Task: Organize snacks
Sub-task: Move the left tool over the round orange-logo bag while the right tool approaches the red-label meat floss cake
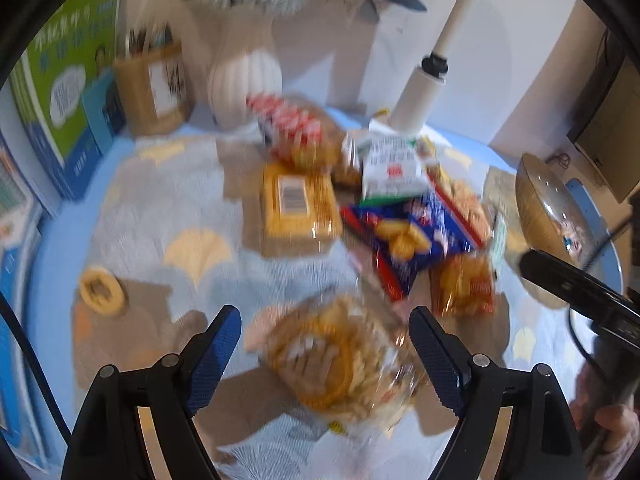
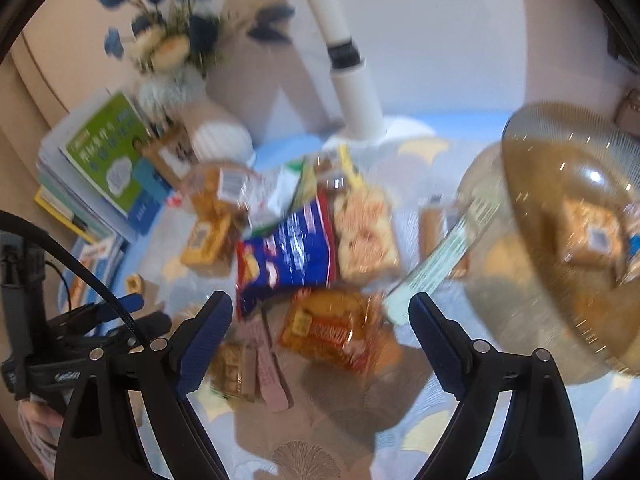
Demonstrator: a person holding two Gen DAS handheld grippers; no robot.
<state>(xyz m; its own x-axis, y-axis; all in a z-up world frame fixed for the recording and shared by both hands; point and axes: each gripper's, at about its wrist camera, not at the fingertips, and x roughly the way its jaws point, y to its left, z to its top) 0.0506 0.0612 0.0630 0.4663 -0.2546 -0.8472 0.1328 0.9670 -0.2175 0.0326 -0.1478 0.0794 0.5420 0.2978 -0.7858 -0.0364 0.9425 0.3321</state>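
**Snacks heaped mid-surface, both jaws spread**

The left gripper [image 1: 325, 344] has its jaws spread wide around a clear bag of round biscuits [image 1: 340, 360] at the lower centre of its view, not pinching it. The right gripper [image 2: 320, 336] is likewise spread, above an orange snack packet [image 2: 332, 330]. The snack pile fills the frame centre: a blue cracker bag [image 2: 292, 252], a yellow box [image 1: 298, 204]. A ribbed glass bowl [image 2: 576, 216] at the right holds one packet. All is blurred.
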